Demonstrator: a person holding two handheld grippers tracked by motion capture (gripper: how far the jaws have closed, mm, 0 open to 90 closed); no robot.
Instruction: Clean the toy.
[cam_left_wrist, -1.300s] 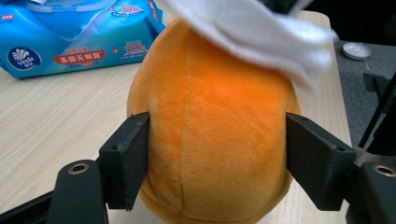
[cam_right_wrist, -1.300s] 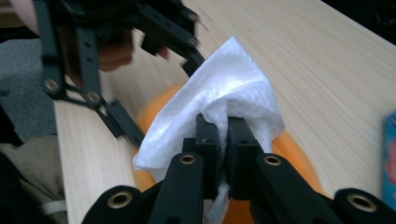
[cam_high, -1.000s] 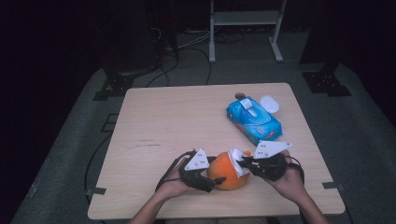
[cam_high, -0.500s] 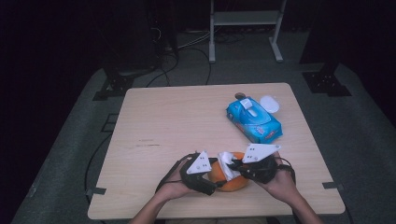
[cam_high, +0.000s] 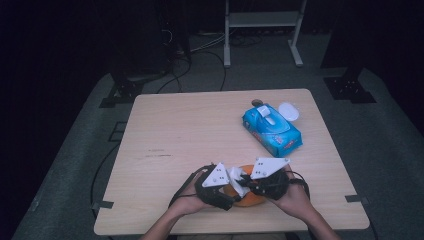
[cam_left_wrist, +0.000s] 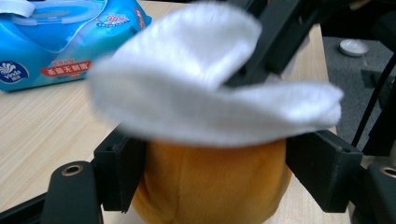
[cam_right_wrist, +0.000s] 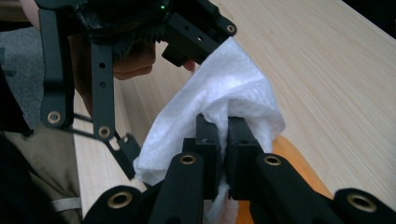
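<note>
Orange soft thing: an orange, plush-looking round object sat on the table near the front edge, between the two grippers; in the left gripper view it lay squarely between that gripper's two black jaws.
White wipe: a white wipe lay draped over the top of the orange object; in the left gripper view it covered the object's upper side and was blurred.
Left gripper: the left gripper had its jaws partly apart and had just been closing a little, with the orange object between them; the pads pressed on its two flanks, so it gripped the object.
Right gripper: the right gripper had its jaws nearly together, pinching a fold of the white wipe directly above the orange object; in the high view it met the left gripper over the object.
Wipes pack: a blue wet-wipe pack lay well apart toward the far right of the table, its flap lid closed.
Small white dish: a white round dish sat just beside the pack's far end; what was in it could not be made out.
Table: a light wooden table carried everything.
</note>
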